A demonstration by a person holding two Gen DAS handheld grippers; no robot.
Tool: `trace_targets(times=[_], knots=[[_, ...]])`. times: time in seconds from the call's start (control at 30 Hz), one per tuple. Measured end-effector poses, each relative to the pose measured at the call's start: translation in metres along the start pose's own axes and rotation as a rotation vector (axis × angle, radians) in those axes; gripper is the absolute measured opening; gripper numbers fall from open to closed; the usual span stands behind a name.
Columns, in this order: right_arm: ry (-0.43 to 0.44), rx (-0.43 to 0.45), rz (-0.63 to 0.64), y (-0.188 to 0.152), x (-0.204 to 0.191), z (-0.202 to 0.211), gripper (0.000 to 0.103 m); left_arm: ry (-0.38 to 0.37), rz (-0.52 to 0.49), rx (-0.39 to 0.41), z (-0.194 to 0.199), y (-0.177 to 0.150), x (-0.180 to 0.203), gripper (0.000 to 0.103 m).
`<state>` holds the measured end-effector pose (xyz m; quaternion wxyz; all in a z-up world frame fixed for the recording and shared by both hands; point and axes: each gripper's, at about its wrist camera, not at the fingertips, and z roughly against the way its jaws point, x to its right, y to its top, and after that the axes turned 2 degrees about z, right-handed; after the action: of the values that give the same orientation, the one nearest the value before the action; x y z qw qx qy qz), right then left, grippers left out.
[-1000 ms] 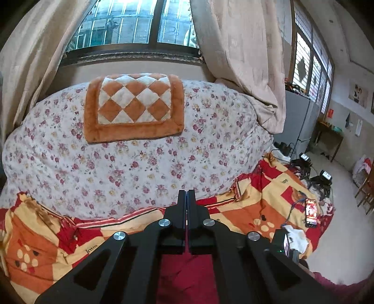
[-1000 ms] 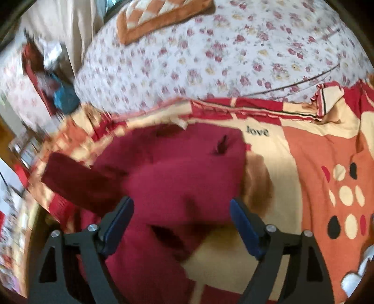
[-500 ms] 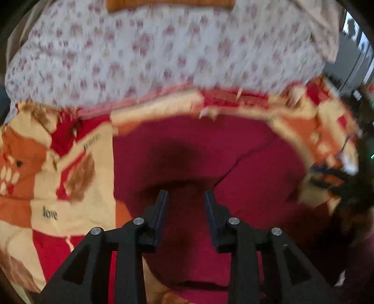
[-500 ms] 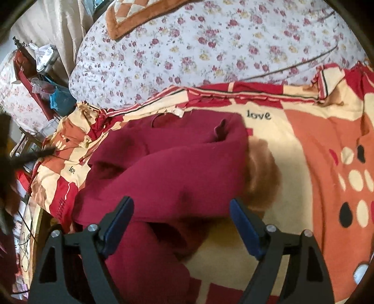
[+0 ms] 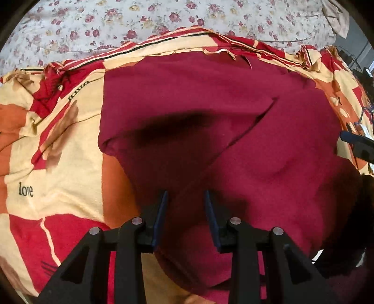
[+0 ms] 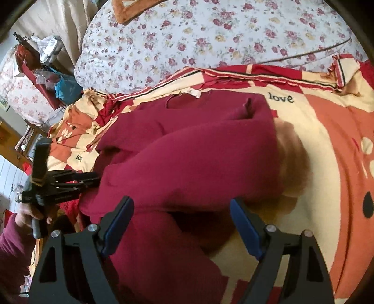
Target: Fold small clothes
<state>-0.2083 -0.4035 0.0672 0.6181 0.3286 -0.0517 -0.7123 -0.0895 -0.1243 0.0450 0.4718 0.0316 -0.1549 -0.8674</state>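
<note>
A dark red garment [image 5: 210, 112] lies partly folded on a red, orange and cream blanket [image 5: 58, 163]; it also shows in the right wrist view [image 6: 198, 159]. My left gripper [image 5: 185, 205] is open, just above the garment's near part, with nothing between its fingers. It also shows from the side at the left of the right wrist view [image 6: 93, 180]. My right gripper [image 6: 181, 215] is wide open and empty, low over the garment's near edge. A fold lies diagonally across the garment.
A floral quilt [image 6: 210, 42] covers the bed beyond the blanket. An orange checked cushion [image 6: 131, 9] lies at the far end. Cluttered furniture with bags [image 6: 46, 70] stands left of the bed. The right gripper's blue fingertip [image 5: 355, 140] shows at the right edge.
My left gripper has opened, let go of the red garment and tilted down towards it. The garment's sleeve now lies folded over the body. The right gripper stays open.
</note>
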Motion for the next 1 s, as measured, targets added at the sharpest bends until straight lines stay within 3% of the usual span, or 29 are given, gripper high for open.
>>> trace_targets(times=[0.13,0.2,0.23,0.43,0.57,0.67,0.7,0.77,0.87,1.0], knots=[[-0.004,-0.004,0.01,-0.001,0.0,0.002,0.087,-0.064,-0.029,0.014,0.014,0.003,0.001,0.014],[0.003,-0.007,-0.007,-0.001,0.003,-0.001,0.087,-0.062,-0.054,0.001,0.012,0.007,0.003,0.028],[0.003,-0.007,-0.007,-0.001,0.003,-0.001,0.087,-0.05,-0.063,-0.009,0.008,0.007,0.004,0.03],[0.014,-0.035,-0.008,-0.004,0.001,-0.009,0.087,-0.115,-0.037,-0.041,-0.003,0.007,-0.006,0.031],[0.018,-0.034,-0.028,-0.002,0.003,-0.012,0.087,-0.115,-0.097,-0.038,-0.005,0.004,0.002,0.031],[0.021,-0.032,-0.035,-0.002,0.005,-0.012,0.087,-0.104,-0.163,-0.049,-0.006,0.001,0.012,0.016],[0.02,-0.031,-0.036,-0.002,0.005,-0.012,0.087,-0.107,-0.153,-0.051,-0.005,0.001,0.012,0.005],[0.016,-0.025,-0.038,-0.001,0.006,-0.01,0.087,-0.108,-0.132,-0.046,0.002,0.002,0.014,0.0],[0.012,-0.011,-0.04,-0.001,0.008,-0.006,0.087,-0.122,-0.144,0.031,0.033,0.007,0.024,0.0],[-0.006,0.062,-0.094,0.004,0.025,0.013,0.087,-0.173,-0.159,0.217,0.102,0.028,0.042,0.0]])
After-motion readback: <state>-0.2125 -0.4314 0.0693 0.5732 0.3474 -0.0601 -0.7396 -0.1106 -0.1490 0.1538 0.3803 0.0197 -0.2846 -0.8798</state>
